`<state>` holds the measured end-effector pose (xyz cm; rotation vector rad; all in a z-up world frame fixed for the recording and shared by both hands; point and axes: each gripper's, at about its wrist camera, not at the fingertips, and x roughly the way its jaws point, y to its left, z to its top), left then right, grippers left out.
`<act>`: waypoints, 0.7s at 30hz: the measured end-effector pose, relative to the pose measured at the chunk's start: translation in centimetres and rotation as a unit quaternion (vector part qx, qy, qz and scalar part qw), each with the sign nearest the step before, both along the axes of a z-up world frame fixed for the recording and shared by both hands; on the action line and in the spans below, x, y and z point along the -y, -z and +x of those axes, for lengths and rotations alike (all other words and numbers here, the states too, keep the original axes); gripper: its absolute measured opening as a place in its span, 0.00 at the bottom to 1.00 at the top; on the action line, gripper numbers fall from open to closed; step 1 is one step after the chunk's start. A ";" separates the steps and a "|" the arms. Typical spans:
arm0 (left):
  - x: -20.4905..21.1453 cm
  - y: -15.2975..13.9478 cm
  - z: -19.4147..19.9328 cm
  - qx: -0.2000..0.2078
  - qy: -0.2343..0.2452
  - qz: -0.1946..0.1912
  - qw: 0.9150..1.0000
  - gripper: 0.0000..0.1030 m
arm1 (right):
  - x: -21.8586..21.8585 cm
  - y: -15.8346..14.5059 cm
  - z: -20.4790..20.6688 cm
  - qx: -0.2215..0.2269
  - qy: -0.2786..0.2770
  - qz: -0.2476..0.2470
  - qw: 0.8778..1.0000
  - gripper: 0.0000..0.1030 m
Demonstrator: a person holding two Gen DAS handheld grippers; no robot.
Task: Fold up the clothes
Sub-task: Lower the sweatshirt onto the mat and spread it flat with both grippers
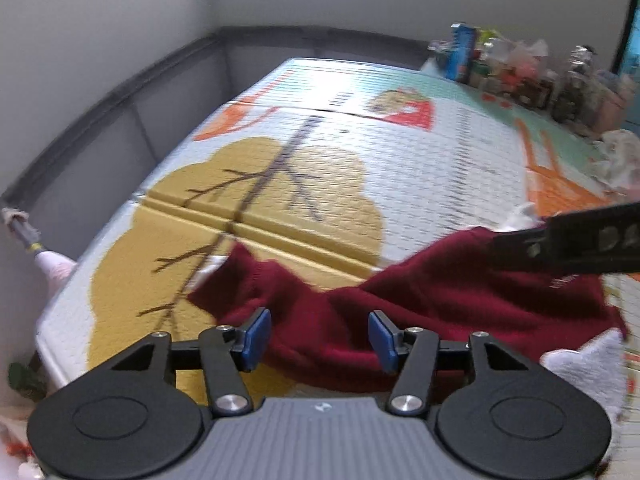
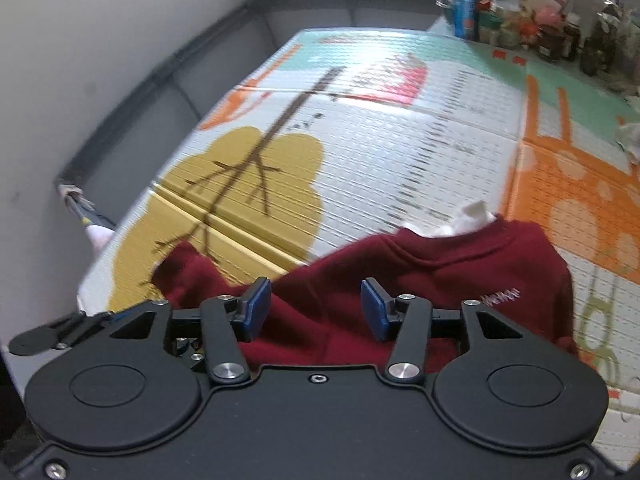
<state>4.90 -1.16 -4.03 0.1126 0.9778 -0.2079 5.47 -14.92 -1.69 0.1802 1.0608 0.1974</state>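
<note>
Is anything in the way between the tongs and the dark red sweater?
Nothing visible. The left tongs and right tongs stand open right over the crumpled dark red knit sweater on the patterned play mat.

1. The sweater (image 2: pixel 400 280) is dark red with small pale lettering.
2. The play mat (image 1: pixel 400 168) is white, printed with a mustard-yellow tree, brown branches, orange and mint shapes.
3. The gripper pads (image 1: pixel 256 338) are blue.

Crumpled maroon knit garment (image 2: pixel 400 276) lies on near edge of printed foam play mat (image 2: pixel 380 140). Cluster of bottles and cartons (image 2: pixel 540 12) stands at mat's far right corner (contents blurred). Grey padded wall panel (image 1: pixel 120 128) borders left.
</note>
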 end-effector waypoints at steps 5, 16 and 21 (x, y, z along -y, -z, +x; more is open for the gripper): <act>2.4 0.5 -0.6 -0.007 0.039 -0.013 0.999 0.63 | 2.5 1.2 -1.0 -0.032 0.044 -0.029 0.998 0.47; 5.8 3.1 -0.2 -0.041 0.066 -0.011 0.997 0.67 | 6.7 6.2 -3.3 -0.086 0.100 -0.041 0.990 0.47; 6.6 4.5 0.2 -0.063 0.068 0.019 0.996 0.68 | 6.4 7.4 -3.4 -0.095 0.097 -0.063 0.989 0.47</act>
